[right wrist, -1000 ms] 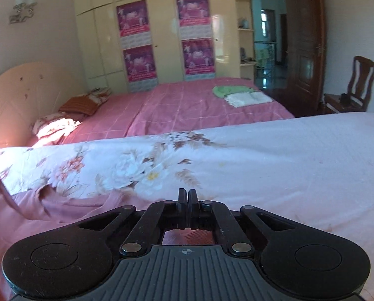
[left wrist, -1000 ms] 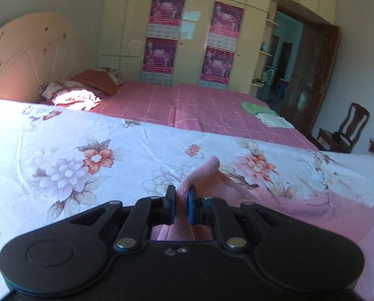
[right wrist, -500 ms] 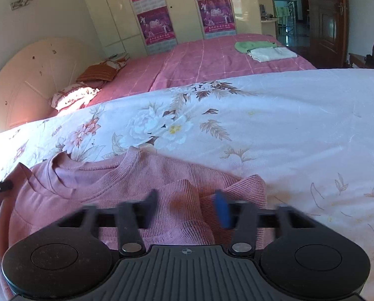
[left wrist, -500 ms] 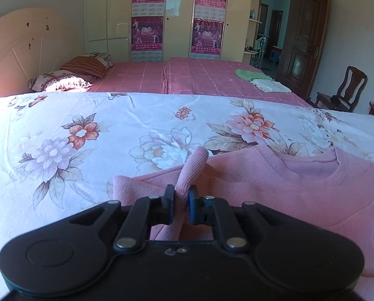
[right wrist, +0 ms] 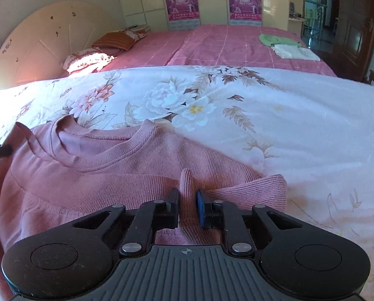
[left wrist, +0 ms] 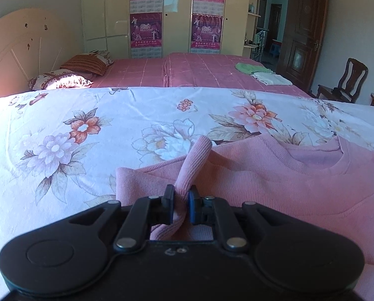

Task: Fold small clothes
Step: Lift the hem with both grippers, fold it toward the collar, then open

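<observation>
A small pink knit sweater (left wrist: 274, 183) lies on the floral bedsheet (left wrist: 86, 130), neckline toward the far side. My left gripper (left wrist: 180, 204) pinches a raised ridge of its left shoulder or sleeve fabric; a small gap shows beside the fold. In the right wrist view the sweater (right wrist: 116, 173) spreads to the left. My right gripper (right wrist: 187, 208) has its jaws narrowly apart around a raised fold of the sweater's right side, near the sleeve cuff (right wrist: 269, 188).
A second bed with a pink cover (left wrist: 199, 72) stands behind, with pillows (left wrist: 61, 81) at its left and folded green and white cloths (left wrist: 262, 74) at its right. A wooden chair (left wrist: 347, 82) and a door (left wrist: 304, 32) are at the right.
Both grippers have lowered the sweater onto the sheet and it now lies spread flat. The right gripper opened wide half a second ago and has closed in around a fold.
</observation>
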Demonstrator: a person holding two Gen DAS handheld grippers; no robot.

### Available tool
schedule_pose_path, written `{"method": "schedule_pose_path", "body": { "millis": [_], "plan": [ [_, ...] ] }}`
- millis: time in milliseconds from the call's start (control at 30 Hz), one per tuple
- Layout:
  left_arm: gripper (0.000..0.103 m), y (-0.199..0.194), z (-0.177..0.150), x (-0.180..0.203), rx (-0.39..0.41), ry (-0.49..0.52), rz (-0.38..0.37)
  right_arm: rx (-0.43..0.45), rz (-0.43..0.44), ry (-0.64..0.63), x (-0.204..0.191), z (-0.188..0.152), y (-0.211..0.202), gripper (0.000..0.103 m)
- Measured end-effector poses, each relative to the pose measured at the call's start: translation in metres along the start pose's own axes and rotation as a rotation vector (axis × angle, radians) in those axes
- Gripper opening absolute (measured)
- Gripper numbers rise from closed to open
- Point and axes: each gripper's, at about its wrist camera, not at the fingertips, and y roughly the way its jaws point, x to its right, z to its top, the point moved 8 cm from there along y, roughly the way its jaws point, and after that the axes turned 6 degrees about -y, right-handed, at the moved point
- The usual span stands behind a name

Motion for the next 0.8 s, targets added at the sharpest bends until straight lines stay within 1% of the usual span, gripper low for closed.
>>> {"method": "schedule_pose_path", "body": {
  "millis": [67, 133, 200, 233, 267, 333, 367, 400, 467, 533, 600, 633, 667, 700, 733, 767, 800],
  "plan": [
    [0.011, -0.005, 0.004, -0.002, 0.03, -0.028, -0.003, 0.089, -0.031, 0.013, -0.001, 0.008, -0.016, 0.006],
    [0.011, -0.009, 0.009, -0.002, 0.049, -0.05, -0.009, 0.181, -0.077, 0.063, 0.008, 0.018, -0.031, 0.006],
    [0.011, -0.008, 0.011, 0.0, 0.048, -0.049, -0.018, 0.245, -0.153, 0.088, 0.02, 0.026, -0.041, 0.006],
    [0.011, -0.007, 0.011, 0.002, 0.048, -0.045, -0.02, 0.262, -0.187, 0.099, 0.026, 0.027, -0.042, 0.006],
    [0.011, -0.006, 0.01, 0.005, 0.049, -0.038, -0.018, 0.265, -0.205, 0.116, 0.03, 0.027, -0.04, 0.005],
    [0.011, 0.004, 0.005, 0.007, 0.034, -0.017, 0.02, 0.192, -0.205, 0.135, 0.035, 0.019, -0.02, 0.005],
    [0.011, 0.01, 0.001, 0.005, 0.022, -0.015, 0.045, 0.141, -0.215, 0.116, 0.034, 0.013, -0.007, 0.006],
    [0.011, 0.014, -0.001, 0.002, 0.022, -0.025, 0.068, 0.11, -0.235, 0.094, 0.033, 0.007, 0.002, 0.006],
    [0.011, 0.016, 0.0, 0.0, 0.037, -0.041, 0.097, 0.094, -0.269, 0.107, 0.036, 0.001, 0.012, 0.006],
    [0.011, 0.019, 0.001, -0.002, 0.048, -0.041, 0.125, 0.106, -0.298, 0.133, 0.039, 0.001, 0.014, 0.006],
    [0.012, 0.025, -0.001, -0.001, 0.037, -0.018, 0.138, 0.091, -0.321, 0.123, 0.038, 0.001, 0.02, 0.006],
    [0.013, 0.023, 0.0, 0.001, 0.033, 0.0, 0.14, 0.083, -0.33, 0.096, 0.035, 0.0, 0.021, 0.006],
    [0.017, 0.018, 0.002, 0.002, 0.031, 0.002, 0.129, 0.072, -0.331, 0.075, 0.034, 0.001, 0.019, 0.006],
    [0.02, 0.011, 0.003, 0.003, 0.037, -0.009, 0.112, 0.067, -0.32, 0.08, 0.033, 0.003, 0.014, 0.008],
    [0.022, 0.002, 0.004, 0.002, 0.048, -0.017, 0.106, 0.082, -0.298, 0.117, 0.034, 0.004, 0.004, 0.013],
    [0.022, -0.008, 0.004, 0.003, 0.06, -0.018, 0.101, 0.104, -0.294, 0.143, 0.034, 0.006, -0.007, 0.029],
    [0.022, -0.019, 0.004, 0.004, 0.07, -0.019, 0.089, 0.135, -0.297, 0.149, 0.032, 0.009, -0.021, 0.036]
  ]
}}
